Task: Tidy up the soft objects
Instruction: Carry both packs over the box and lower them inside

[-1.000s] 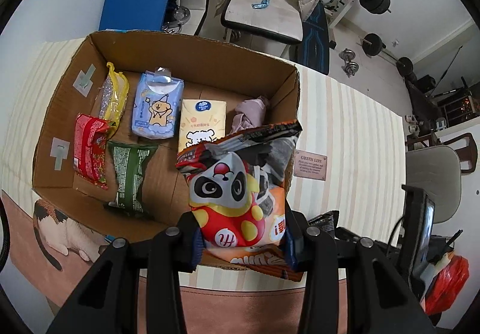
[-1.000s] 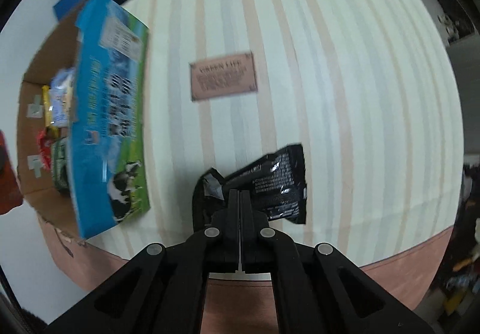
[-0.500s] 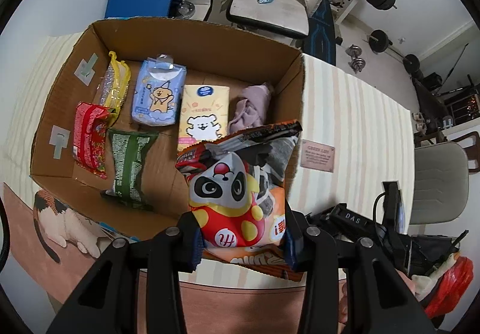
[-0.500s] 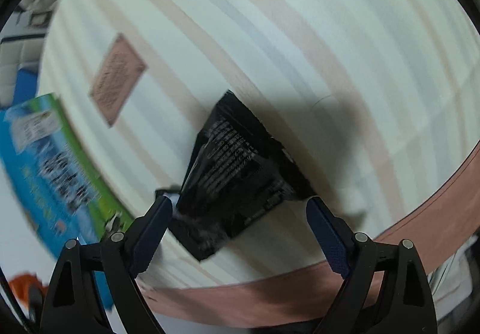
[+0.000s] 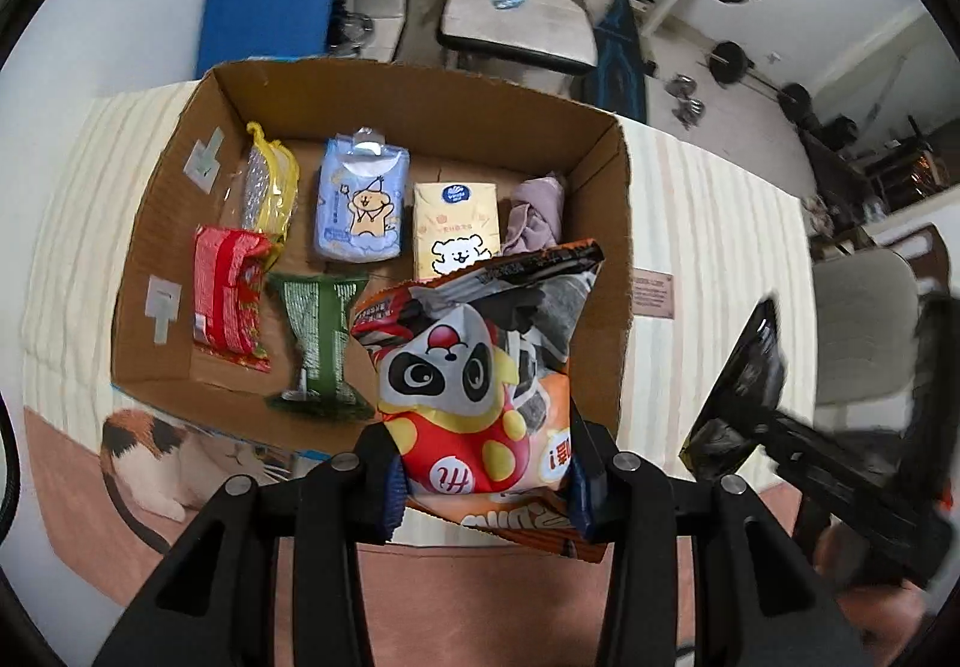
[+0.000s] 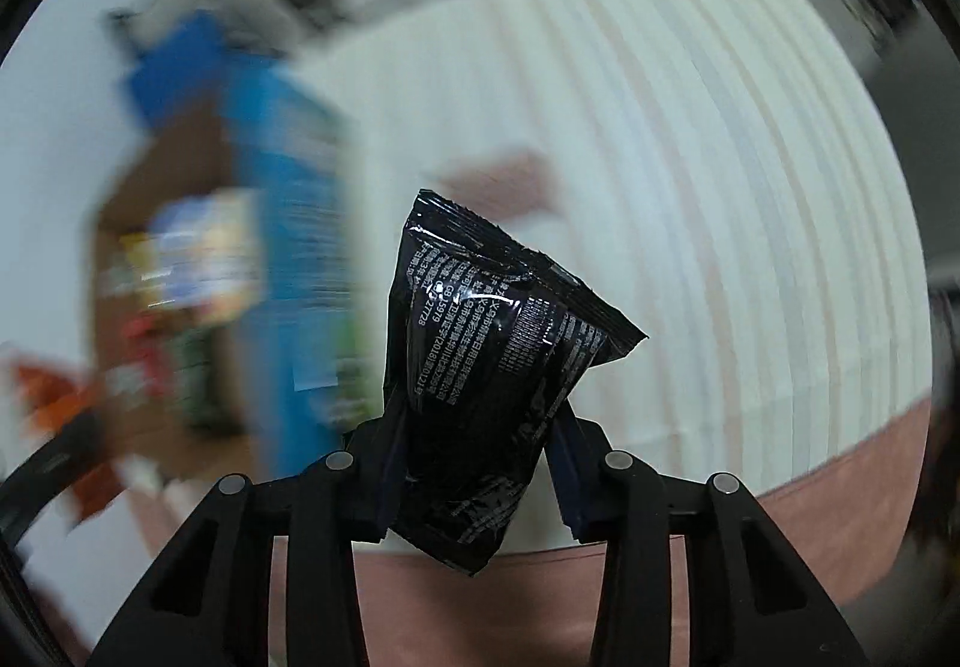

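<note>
The left gripper (image 5: 483, 487) has its jaws clamped on a panda snack bag (image 5: 474, 385), held over the near right corner of the cardboard box (image 5: 621, 223). The right gripper (image 6: 477, 463) has jaws closing on a black packet (image 6: 486, 367), clear above the striped surface (image 6: 720, 187).

Both grippers, left gripper (image 5: 483, 487) and right gripper (image 6: 477, 475), were matte black, with silver screws and dark-blue finger pads (image 5: 395, 493).
</note>
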{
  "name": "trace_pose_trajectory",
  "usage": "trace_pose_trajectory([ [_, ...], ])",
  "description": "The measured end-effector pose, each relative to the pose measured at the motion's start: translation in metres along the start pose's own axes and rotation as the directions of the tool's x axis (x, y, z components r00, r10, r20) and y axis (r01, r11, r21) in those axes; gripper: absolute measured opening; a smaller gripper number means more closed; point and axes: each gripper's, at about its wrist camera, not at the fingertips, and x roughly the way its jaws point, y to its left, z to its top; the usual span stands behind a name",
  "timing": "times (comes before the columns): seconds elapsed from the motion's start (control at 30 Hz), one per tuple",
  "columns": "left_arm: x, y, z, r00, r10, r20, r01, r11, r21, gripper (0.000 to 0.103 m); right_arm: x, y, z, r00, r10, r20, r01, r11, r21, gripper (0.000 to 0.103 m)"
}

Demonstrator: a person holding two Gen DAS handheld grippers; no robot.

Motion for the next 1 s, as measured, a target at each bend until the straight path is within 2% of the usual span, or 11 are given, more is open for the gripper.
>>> trace_pose_trajectory([
  [0.07,0.001,0.01,0.01,0.997,-0.054,-0.046,0.054,0.999,0.001,0.038,-0.02,0.043,-0.002,0.998,0.055,0.02,-0.053,0.994,-0.09,0.043],
  [0.17,0.017,0.024,0.027,0.977,-0.143,-0.159,0.143,0.99,-0.014,0.038,-0.026,0.072,0.001,0.996,0.086,0.018,-0.082,0.986,-0.144,0.043],
  [0.27,0.045,0.042,0.041,0.951,-0.186,-0.247,0.177,0.982,-0.061,0.038,0.008,0.123,0.012,0.999,0.035,-0.009,-0.036,0.976,-0.213,0.043],
  [0.4,0.087,0.066,0.048,0.917,-0.224,-0.331,0.185,0.972,-0.146,0.038,0.035,0.124,0.024,0.998,0.007,-0.066,-0.02,0.98,-0.199,0.043],
  [0.6,0.126,0.076,0.046,0.879,-0.263,-0.398,0.207,0.962,-0.177,0.04,0.079,0.108,0.002,0.99,-0.07,-0.121,0.045,0.98,-0.192,0.043],
  [0.67,0.135,0.077,0.045,0.875,-0.253,-0.413,0.193,0.964,-0.182,0.04,0.086,0.107,0.002,0.987,-0.085,-0.136,0.057,0.979,-0.196,0.044],
  [0.73,0.14,0.08,0.044,0.873,-0.234,-0.428,0.157,0.965,-0.209,0.042,0.1,0.107,0.0,0.973,-0.139,-0.183,0.097,0.97,-0.223,0.047],
  [0.8,0.141,0.083,0.043,0.871,-0.253,-0.422,0.16,0.957,-0.243,0.056,0.103,0.11,-0.001,0.969,-0.16,-0.186,0.114,0.966,-0.233,0.061],
  [0.83,0.139,0.084,0.043,0.872,-0.26,-0.414,0.166,0.954,-0.249,0.06,0.104,0.11,-0.001,0.969,-0.167,-0.185,0.121,0.964,-0.237,0.076],
  [0.9,0.133,0.083,0.045,0.882,-0.246,-0.401,0.163,0.959,-0.231,0.068,0.103,0.112,-0.002,0.968,-0.166,-0.189,0.121,0.965,-0.233,0.078],
  [1.0,0.122,0.082,0.048,0.908,-0.195,-0.372,0.13,0.973,-0.191,0.075,0.098,0.115,-0.002,0.969,-0.183,-0.169,0.14,0.961,-0.241,0.084],
])
